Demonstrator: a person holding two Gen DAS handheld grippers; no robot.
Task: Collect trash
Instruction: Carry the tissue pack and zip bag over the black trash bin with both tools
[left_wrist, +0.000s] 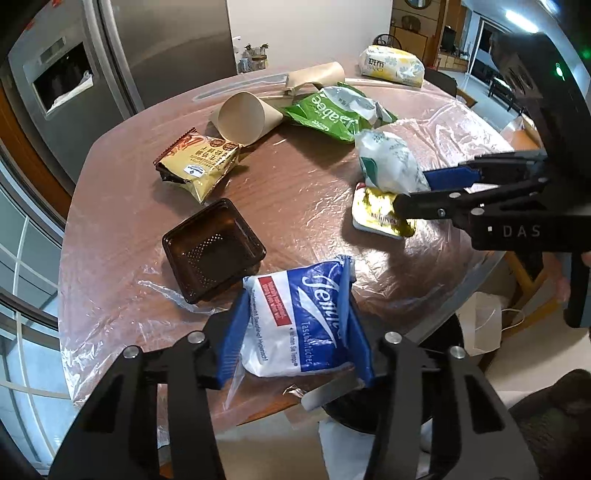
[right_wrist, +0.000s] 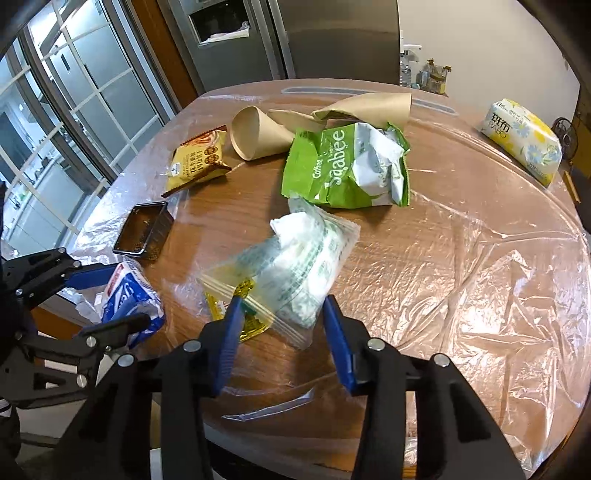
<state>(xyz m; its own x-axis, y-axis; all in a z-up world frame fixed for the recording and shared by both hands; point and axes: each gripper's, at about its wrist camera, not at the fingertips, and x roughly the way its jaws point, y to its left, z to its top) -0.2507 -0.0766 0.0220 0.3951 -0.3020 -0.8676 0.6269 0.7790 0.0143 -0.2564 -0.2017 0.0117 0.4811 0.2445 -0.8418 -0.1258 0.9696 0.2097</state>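
Note:
My left gripper (left_wrist: 295, 328) is shut on a blue and white tissue pack (left_wrist: 295, 288) at the near edge of the table; the pack shows again in the right wrist view (right_wrist: 129, 291). My right gripper (right_wrist: 282, 306) is shut on a clear zip bag (right_wrist: 295, 258) with crumpled white tissue inside. A gold foil packet (right_wrist: 240, 317) lies under that bag's left corner. From the left wrist view, the right gripper (left_wrist: 413, 190) comes in from the right, with the zip bag (left_wrist: 391, 162) above the gold packet (left_wrist: 376, 218).
Spread over the film-covered wooden table (right_wrist: 461, 258) are a green coffee bag (right_wrist: 343, 166), a brown paper cone (right_wrist: 258, 133), a yellow snack wrapper (right_wrist: 199, 158), a dark plastic tray (right_wrist: 144, 230) and a yellow floral tissue pack (right_wrist: 521, 140). A white paper bag (left_wrist: 480, 321) stands on the floor.

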